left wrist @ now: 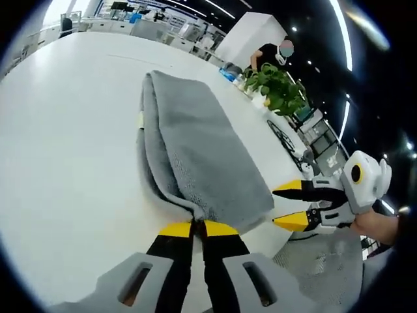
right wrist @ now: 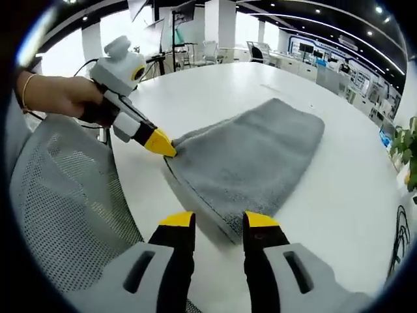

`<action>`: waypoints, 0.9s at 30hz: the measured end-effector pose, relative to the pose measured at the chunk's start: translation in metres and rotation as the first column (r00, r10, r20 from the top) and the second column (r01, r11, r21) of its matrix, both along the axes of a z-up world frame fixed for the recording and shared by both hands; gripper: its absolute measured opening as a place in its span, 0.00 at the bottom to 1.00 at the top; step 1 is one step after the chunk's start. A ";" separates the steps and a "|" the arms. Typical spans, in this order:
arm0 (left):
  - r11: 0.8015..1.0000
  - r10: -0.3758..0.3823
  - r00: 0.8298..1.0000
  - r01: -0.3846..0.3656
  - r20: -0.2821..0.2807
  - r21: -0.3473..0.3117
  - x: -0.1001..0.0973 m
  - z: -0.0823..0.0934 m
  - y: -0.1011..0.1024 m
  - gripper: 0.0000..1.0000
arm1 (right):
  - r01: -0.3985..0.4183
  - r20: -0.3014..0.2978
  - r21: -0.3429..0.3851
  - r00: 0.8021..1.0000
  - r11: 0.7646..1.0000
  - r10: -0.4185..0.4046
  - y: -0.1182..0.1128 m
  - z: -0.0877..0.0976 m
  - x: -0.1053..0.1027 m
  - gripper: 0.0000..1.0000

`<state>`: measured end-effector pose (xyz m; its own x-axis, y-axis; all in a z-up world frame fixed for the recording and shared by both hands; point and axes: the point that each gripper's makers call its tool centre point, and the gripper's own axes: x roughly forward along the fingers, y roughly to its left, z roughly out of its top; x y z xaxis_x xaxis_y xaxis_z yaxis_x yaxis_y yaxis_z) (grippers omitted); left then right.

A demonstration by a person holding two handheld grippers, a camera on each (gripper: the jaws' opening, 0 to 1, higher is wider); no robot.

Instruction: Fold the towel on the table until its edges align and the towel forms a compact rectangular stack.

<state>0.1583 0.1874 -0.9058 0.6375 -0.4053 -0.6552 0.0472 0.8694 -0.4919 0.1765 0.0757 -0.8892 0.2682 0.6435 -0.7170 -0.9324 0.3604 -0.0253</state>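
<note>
Towel: a grey towel [left wrist: 199,156] lies folded lengthwise into a long strip on the white table [left wrist: 58,150], its near short end at the table's front edge.
Left gripper: the left gripper [left wrist: 198,227] has its yellow-tipped jaws pressed together on the towel's near corner, where the layers bunch into a pinch; in the right gripper view the same gripper [right wrist: 171,151] meets the towel [right wrist: 251,160] at that corner, with a hand [right wrist: 55,96] behind it.
Right gripper: the right gripper [right wrist: 219,220] sits with jaws a little apart, astride the towel's other near corner; from these views I cannot tell if they touch the cloth. The left gripper view shows it [left wrist: 287,205] just beside the towel's near edge, tips parted.
Why so held: judged from the pose, both near corners are being taken so the short end can be carried over the towel toward its far end, halving the strip.
Progress: one lengthwise fold appears done; the compact stack is not yet formed.
Beyond the towel: a potted plant [left wrist: 280,88] stands past its far end; a mesh chair [right wrist: 62,208] sits beside the table [right wrist: 352,195] at its near end.
</note>
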 end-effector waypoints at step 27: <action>1.000 -0.009 1.000 0.010 0.027 -0.011 0.013 0.010 0.002 0.04 | -0.205 0.133 -0.043 0.969 0.978 0.209 0.082 -0.020 -0.018 0.23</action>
